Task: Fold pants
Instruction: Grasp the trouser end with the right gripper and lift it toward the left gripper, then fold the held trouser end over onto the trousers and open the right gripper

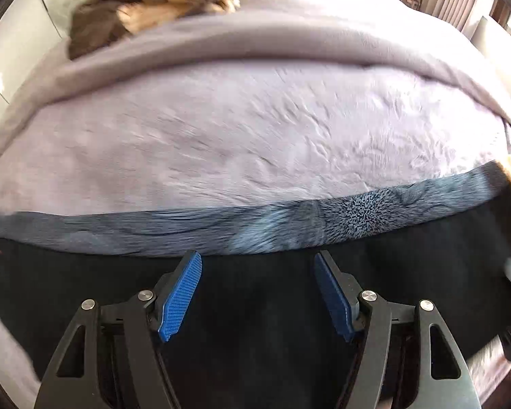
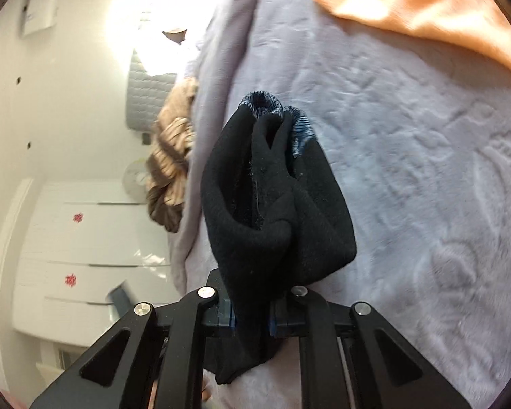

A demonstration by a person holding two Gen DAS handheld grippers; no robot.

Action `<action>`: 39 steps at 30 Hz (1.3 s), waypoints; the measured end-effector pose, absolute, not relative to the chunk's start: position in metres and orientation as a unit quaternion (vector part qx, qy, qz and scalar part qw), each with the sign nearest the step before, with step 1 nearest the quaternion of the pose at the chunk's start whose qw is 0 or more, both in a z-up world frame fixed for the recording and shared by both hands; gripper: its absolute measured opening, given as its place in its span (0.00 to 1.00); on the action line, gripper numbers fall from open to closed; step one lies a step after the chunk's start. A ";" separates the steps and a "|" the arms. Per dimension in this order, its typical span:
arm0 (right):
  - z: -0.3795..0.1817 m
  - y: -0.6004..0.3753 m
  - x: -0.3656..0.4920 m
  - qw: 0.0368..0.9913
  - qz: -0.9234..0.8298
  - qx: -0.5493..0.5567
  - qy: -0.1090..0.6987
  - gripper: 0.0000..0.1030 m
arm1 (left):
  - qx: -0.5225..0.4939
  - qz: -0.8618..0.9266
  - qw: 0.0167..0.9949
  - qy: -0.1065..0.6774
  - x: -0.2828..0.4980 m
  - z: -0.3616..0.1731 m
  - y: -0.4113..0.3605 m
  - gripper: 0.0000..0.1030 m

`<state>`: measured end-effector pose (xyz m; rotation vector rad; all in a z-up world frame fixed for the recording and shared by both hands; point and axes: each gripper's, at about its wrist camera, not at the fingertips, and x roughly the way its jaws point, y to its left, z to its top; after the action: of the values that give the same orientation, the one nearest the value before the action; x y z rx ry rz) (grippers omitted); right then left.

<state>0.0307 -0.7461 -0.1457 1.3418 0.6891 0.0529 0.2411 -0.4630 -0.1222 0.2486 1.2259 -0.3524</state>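
Right wrist view — right claw (image 2: 252, 320) clamped on bunched pants (image 2: 272, 197); left claw (image 1: 258, 293) wide, empty.

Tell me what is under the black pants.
The black pants lie on a lavender blanket, visible beyond their grey fleecy lining. Whatever lies directly beneath them is covered.

Left tongs (image 1: 258, 266) gape wide; right tongs (image 2: 252, 320) are clamped together on cloth.

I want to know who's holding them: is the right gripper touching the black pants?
Touching. The right wrist view shows the right gripper shut on the black pants.
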 end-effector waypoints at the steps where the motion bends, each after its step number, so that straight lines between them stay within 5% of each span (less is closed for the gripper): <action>1: -0.143 -0.744 0.031 0.733 0.026 0.604 0.313 0.13 | 0.126 -0.159 0.792 0.576 0.234 -0.133 -0.476 0.69; 5: -0.135 -0.736 0.041 0.745 0.024 0.584 0.322 0.13 | 0.175 -0.154 0.815 0.531 0.217 -0.146 -0.486 0.69; 10: -0.105 -0.722 0.047 0.771 0.026 0.547 0.325 0.13 | 0.137 -0.182 0.794 0.564 0.229 -0.129 -0.466 0.71; 20: -0.022 -0.616 0.100 0.844 0.061 0.390 0.363 0.13 | 0.114 -0.197 0.801 0.553 0.223 -0.090 -0.355 0.71; 25: -0.027 -0.526 0.136 0.848 0.085 0.337 0.401 0.13 | 0.091 -0.169 0.798 0.571 0.227 -0.086 -0.275 0.71; 32: -0.102 -0.379 0.197 0.835 0.059 0.185 0.515 0.15 | 0.065 -0.116 0.790 0.598 0.250 -0.103 -0.167 0.71; 35: -0.118 -0.334 0.200 0.844 0.014 0.056 0.533 0.21 | 0.064 -0.107 0.789 0.601 0.255 -0.109 -0.138 0.71; 39: -0.110 -0.296 0.188 0.844 0.010 -0.079 0.531 0.47 | 0.047 -0.113 0.781 0.612 0.258 -0.110 -0.116 0.71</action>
<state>0.1878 -0.2957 -0.1098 -0.1674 1.1200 0.0207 0.2577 -0.1164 -0.1097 0.1013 1.3225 -0.2450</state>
